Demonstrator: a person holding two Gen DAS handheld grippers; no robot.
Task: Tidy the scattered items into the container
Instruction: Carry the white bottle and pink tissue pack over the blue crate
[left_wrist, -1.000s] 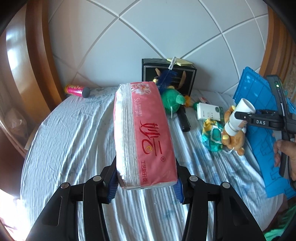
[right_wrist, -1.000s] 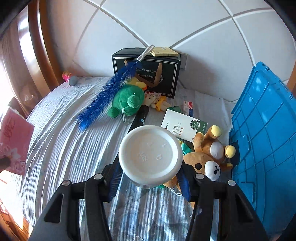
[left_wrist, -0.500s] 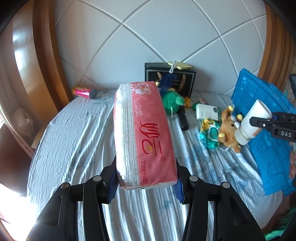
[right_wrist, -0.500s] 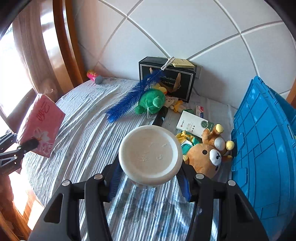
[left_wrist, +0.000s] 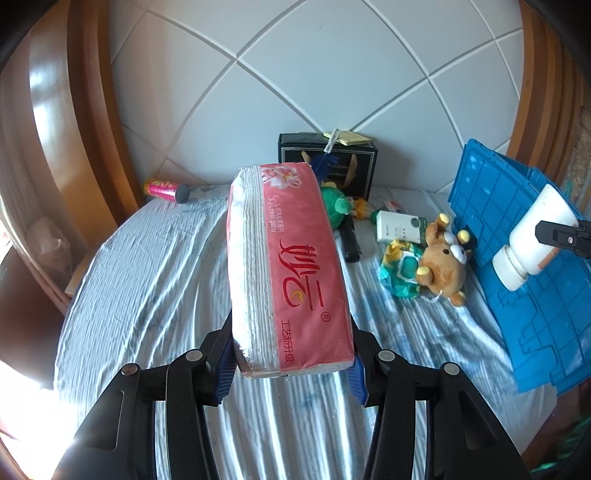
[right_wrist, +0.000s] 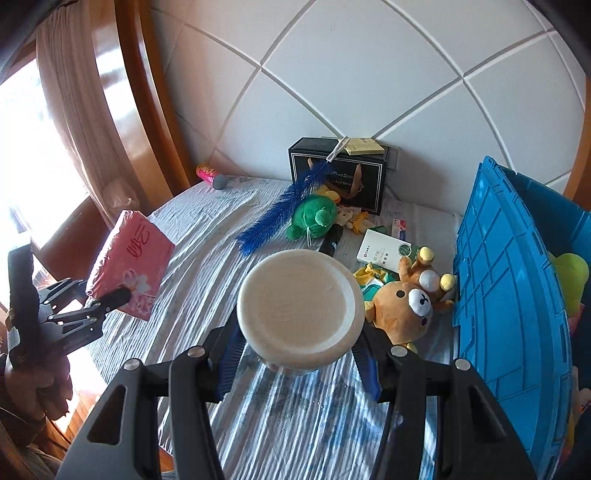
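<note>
My left gripper (left_wrist: 291, 373) is shut on a pink tissue pack (left_wrist: 288, 280) and holds it above the striped cloth; it also shows in the right wrist view (right_wrist: 133, 264). My right gripper (right_wrist: 299, 363) is shut on a white bottle (right_wrist: 301, 306), bottom toward the camera, held above the table beside the blue crate (right_wrist: 509, 295). In the left wrist view the bottle (left_wrist: 532, 236) hangs in front of the crate (left_wrist: 491, 206). A brown bear plush (right_wrist: 406, 302), green plush (right_wrist: 314, 219), blue brush (right_wrist: 280, 210) and white box (right_wrist: 384, 249) lie on the cloth.
A black gift box (right_wrist: 338, 173) with a yellow pad stands against the tiled wall. A pink tube (right_wrist: 208, 175) lies at the far left. A black cylinder (left_wrist: 351, 242) and a green packet (left_wrist: 400, 273) lie near the bear. The crate holds a yellow-green item (right_wrist: 569, 277).
Both grippers have risen and pulled back from the table with their loads. The bottle has moved right toward the crate. The tissue pack stays gripped.
</note>
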